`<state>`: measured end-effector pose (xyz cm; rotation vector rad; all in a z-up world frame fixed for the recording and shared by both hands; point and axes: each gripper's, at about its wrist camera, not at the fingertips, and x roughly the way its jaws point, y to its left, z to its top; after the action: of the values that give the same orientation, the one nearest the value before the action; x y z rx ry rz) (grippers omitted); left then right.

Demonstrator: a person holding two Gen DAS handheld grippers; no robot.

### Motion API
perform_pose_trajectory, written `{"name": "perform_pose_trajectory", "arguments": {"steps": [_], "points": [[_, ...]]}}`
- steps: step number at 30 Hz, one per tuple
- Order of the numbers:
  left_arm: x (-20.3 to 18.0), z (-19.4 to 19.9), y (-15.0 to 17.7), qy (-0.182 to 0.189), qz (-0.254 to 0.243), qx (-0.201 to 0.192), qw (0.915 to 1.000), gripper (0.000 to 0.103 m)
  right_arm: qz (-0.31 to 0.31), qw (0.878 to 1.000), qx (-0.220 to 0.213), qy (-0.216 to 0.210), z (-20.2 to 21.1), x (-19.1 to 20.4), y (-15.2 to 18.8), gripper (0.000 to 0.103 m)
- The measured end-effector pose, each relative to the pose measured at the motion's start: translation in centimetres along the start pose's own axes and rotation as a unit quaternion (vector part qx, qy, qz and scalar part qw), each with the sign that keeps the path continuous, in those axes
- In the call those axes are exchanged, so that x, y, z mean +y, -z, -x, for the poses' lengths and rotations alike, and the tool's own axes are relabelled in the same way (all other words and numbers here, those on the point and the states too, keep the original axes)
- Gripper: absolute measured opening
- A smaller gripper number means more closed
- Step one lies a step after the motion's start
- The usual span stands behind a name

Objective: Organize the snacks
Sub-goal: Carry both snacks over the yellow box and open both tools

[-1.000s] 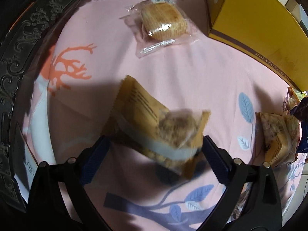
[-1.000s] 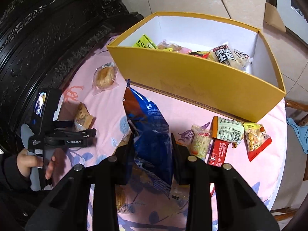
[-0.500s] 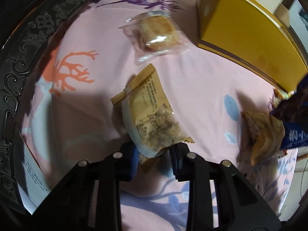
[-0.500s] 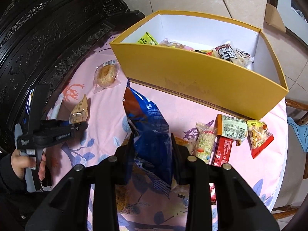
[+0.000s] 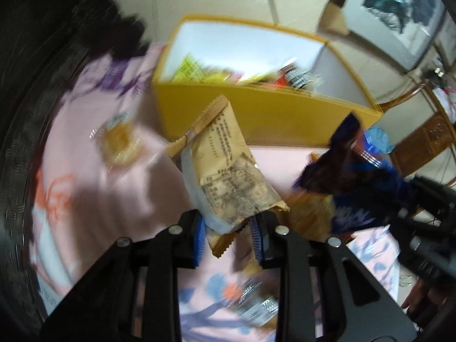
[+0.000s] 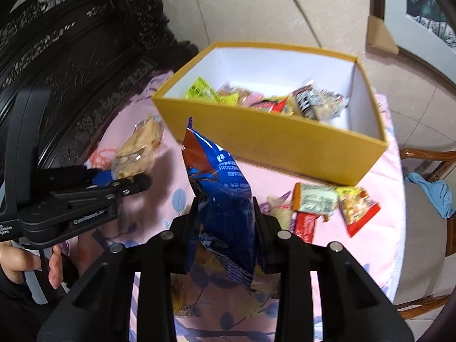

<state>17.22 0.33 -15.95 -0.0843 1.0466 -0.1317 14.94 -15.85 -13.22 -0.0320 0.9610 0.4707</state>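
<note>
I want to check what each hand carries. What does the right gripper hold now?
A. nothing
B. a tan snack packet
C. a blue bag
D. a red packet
C: in the right wrist view the right gripper is closed on the blue bag, which stands up between its jaws in front of the yellow box.

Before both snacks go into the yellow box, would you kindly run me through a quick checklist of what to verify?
1. Left gripper shut on the tan snack packet: ok, held by its lower end.
2. Right gripper shut on the blue snack bag: ok.
3. Both packs lifted off the pink tablecloth: ok.
4. Yellow box open with free room: ok, bare white floor at the near right corner.
5. The two packs clear of each other: ok, apart in the right wrist view.
6. Tan snack packet's grip secure enough to carry: cannot tell.
</note>
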Motion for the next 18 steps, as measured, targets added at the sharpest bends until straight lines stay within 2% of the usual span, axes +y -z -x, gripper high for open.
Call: {"name": "perform_pose_trajectory", "arguments": {"steps": [9, 18], "points": [[-4.3, 1.3, -4.1, 0.02, -0.033, -0.026, 0.9989, 0.026, -0.016, 0.998, -0.044, 0.038, 3.2, -1.9, -1.7, 0.033], [-5.1, 1.9, -7.4, 0.022, -0.047, -0.046, 0.9976, 0.027, -0.017, 0.995, -0.076, 0.057, 4.5, -3.4, -5.1, 0.033]]}}
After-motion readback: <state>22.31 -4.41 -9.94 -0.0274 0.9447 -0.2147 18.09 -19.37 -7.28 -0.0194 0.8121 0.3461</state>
